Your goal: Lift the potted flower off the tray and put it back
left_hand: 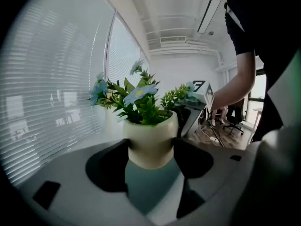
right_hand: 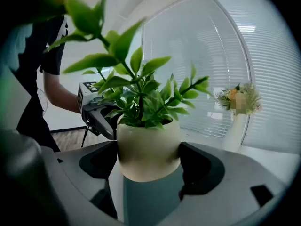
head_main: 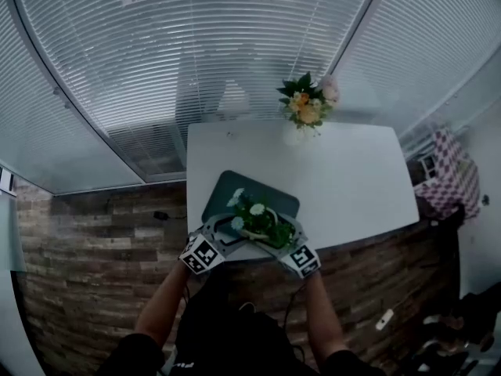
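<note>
While our left gripper (left_hand: 151,148) and right gripper (right_hand: 149,157) clamp the pot (left_hand: 150,134) over the tray (head_main: 235,188) at the desk's (head_main: 352,182) near edge, open desk lies beyond.

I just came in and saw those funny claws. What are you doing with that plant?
A person holds a gripper in each hand. The left gripper and the right gripper both have their fingers shut on the cream pot with the flower in it. The pot is over the dark tray on the white table. It is hard to tell if the pot is lifted or resting on the tray.
</note>
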Demonstrator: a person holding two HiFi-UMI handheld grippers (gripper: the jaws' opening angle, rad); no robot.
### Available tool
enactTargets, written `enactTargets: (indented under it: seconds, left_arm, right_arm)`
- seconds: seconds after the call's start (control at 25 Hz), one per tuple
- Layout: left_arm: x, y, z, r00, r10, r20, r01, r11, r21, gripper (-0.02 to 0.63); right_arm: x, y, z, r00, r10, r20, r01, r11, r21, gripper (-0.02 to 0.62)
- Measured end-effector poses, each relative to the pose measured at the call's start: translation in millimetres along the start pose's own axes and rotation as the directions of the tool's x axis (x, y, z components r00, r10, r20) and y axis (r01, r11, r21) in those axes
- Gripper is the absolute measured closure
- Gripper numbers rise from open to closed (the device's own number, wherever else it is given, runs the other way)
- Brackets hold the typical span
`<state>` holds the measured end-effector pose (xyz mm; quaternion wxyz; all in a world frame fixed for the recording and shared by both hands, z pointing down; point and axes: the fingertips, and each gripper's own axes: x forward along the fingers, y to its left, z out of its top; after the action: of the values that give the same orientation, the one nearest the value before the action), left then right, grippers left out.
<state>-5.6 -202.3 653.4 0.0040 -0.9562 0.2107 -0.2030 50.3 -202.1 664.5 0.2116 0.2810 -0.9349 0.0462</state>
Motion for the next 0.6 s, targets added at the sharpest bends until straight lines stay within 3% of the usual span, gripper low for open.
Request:
enactTargets:
  seconds: [0.2, 0.36, 0.6]
  left_arm:
    - [11.0, 8.6, -15.4, 1.0, -0.017, -0.018, 0.016, 0.999, -0.031, 0.313]
    - [21.5, 16.5, -25.2, 0.999, -0.017, -0.037, 0.016, 0.999, -0.034, 0.313]
    - [36.2, 21.6, -57.0, 0.996, -0.032, -0.083, 0.026, 0.997, -0.071, 0.313]
  right_arm:
    - [10.4, -7.3, -7.6, 0.999, 0.0, -0.053, -0.001, 1.0, -0.021, 0.189]
    - [23.4, -18.6, -20.7, 1.0, -0.005, -0.016, 0.005, 0.999, 0.047, 0.189]
    - [41.5, -25.3, -41.8, 0.998, 0.0, -0.064, 0.006, 0.996, 0.088, 0.189]
